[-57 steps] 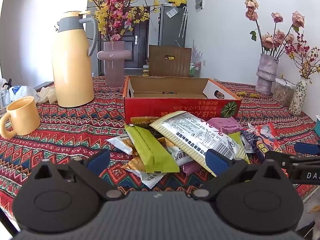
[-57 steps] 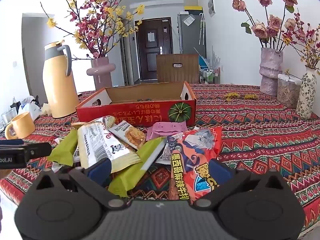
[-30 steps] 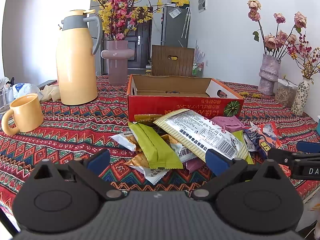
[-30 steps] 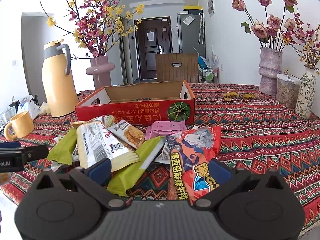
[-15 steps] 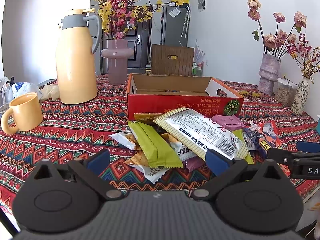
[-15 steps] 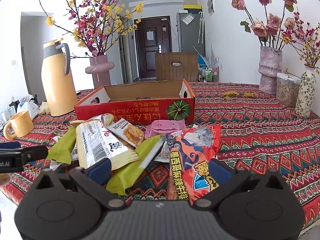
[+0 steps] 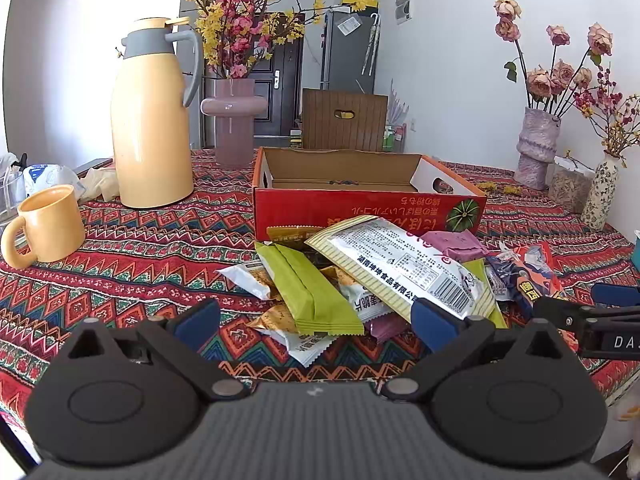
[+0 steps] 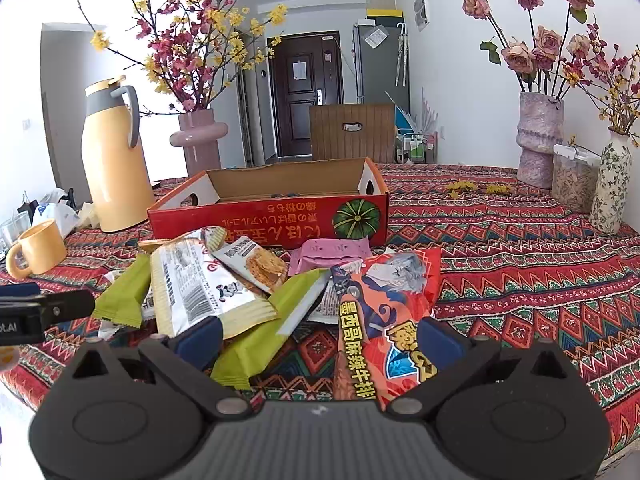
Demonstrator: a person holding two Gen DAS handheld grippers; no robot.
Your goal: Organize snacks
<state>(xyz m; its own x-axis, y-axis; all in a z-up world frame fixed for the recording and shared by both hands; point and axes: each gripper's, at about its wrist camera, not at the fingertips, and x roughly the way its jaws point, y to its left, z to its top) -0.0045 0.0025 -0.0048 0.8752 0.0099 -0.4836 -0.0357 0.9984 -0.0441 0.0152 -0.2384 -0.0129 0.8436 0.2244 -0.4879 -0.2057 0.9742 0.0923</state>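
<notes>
A pile of snack packets lies on the patterned tablecloth in front of an open red cardboard box point(image 7: 360, 210) point(image 8: 272, 216). The pile holds a green bar point(image 7: 308, 292), a large white-and-cream packet point(image 7: 400, 264) point(image 8: 192, 284), a purple packet point(image 8: 332, 254) and an orange-red packet point(image 8: 384, 312). My left gripper point(image 7: 314, 320) is open and empty, just short of the pile's near edge. My right gripper point(image 8: 318, 338) is open and empty, its fingers on either side of the orange-red packet's near end and a second green packet point(image 8: 264, 332).
A yellow thermos jug point(image 7: 154, 120) and yellow mug point(image 7: 48, 226) stand left. A pink vase point(image 7: 234, 120) with blossom stands behind the box. Two vases point(image 8: 540, 140) and a clear container point(image 8: 574, 178) stand far right. The right gripper shows in the left view point(image 7: 592, 316).
Both grippers have drifted slightly closer to the pile. Both stay open, and no packet has moved.
</notes>
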